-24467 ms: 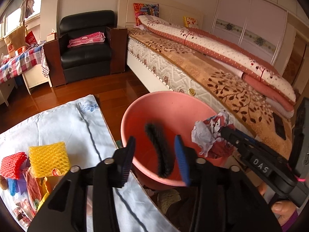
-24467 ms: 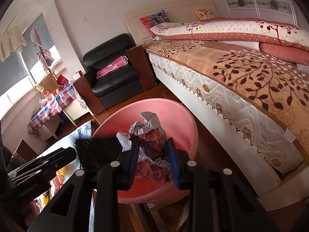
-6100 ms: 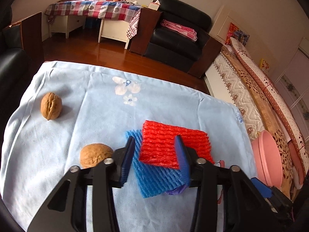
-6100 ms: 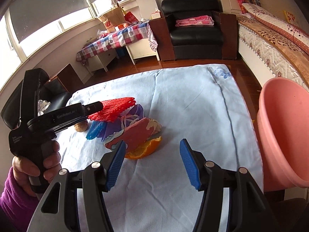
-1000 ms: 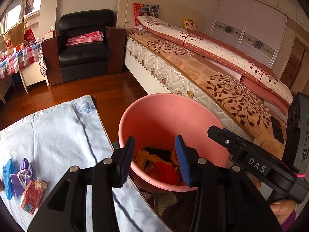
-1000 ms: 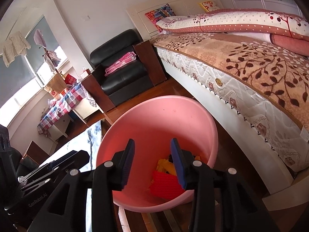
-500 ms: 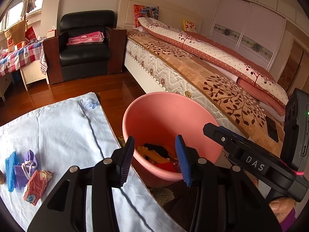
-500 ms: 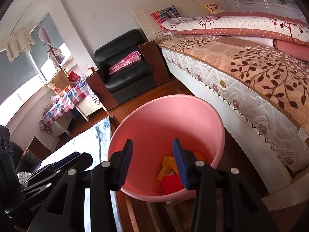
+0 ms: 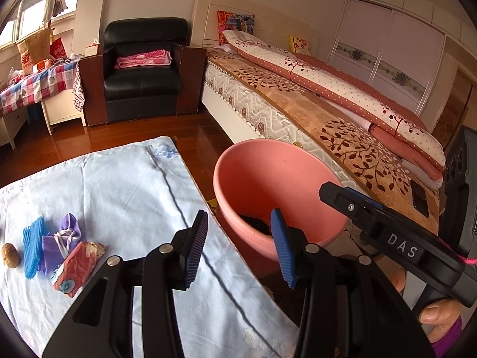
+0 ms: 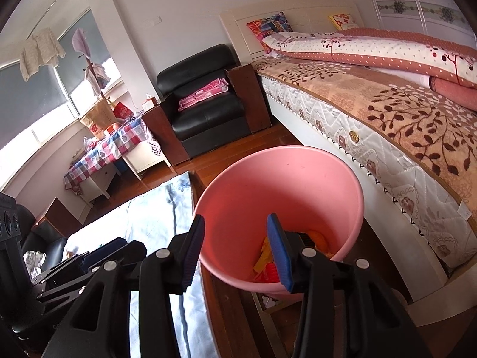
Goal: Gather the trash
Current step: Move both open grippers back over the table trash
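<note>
Both hand-held grippers, left [image 9: 240, 246] and right [image 10: 235, 249], gape empty beside the bin [image 9: 301, 179]; next, swing left toward the wrapper [image 9: 78, 264] on the table [image 9: 125, 179].

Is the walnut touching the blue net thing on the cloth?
Apart. The left wrist view shows pale cloth between the walnut and the blue foam net.

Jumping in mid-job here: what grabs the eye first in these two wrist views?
The big pink bin dominates, standing on the wood floor between the bed and the cloth-covered table, with yellow and red scraps at its bottom. Both the left gripper and right gripper are open and empty. On the cloth's left side lies a small cluster: a blue foam net, a purple pouch, a patterned wrapper and a walnut.
</note>
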`<state>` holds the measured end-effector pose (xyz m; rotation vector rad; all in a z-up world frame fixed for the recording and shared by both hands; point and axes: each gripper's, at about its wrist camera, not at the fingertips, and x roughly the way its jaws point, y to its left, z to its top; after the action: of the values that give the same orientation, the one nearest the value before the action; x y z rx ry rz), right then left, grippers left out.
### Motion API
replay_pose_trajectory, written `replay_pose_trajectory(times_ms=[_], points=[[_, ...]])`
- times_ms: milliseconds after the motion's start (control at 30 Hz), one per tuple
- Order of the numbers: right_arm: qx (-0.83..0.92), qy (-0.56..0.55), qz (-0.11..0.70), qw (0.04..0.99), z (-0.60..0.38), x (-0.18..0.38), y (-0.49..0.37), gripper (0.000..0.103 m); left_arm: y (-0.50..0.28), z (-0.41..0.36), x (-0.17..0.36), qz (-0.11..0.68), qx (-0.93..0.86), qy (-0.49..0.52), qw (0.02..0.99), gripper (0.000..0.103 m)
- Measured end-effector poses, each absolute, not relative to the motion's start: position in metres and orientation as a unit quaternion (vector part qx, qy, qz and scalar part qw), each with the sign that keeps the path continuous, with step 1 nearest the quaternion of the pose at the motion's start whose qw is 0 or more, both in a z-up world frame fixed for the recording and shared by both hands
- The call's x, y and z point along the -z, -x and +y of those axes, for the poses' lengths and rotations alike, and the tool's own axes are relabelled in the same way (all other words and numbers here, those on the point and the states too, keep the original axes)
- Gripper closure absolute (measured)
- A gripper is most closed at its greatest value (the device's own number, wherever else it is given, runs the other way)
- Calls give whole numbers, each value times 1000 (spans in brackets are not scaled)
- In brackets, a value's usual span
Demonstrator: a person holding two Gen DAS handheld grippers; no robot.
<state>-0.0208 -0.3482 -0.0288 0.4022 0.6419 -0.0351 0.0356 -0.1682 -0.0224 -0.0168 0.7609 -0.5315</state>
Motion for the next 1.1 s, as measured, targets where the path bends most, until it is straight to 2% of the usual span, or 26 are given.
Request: replay_pose_trajectory(times_ms=[333, 467, 1100], points=[[6, -171, 319, 932, -317, 19, 25, 59, -23, -142, 22, 365, 246, 10, 898, 59], [1, -163, 321, 933, -304, 17, 26, 54, -18, -128, 26, 367, 238, 10, 899, 59], [-52, -126, 342, 930, -241, 28, 14, 54, -22, -28, 37, 377, 145, 64, 913, 59]])
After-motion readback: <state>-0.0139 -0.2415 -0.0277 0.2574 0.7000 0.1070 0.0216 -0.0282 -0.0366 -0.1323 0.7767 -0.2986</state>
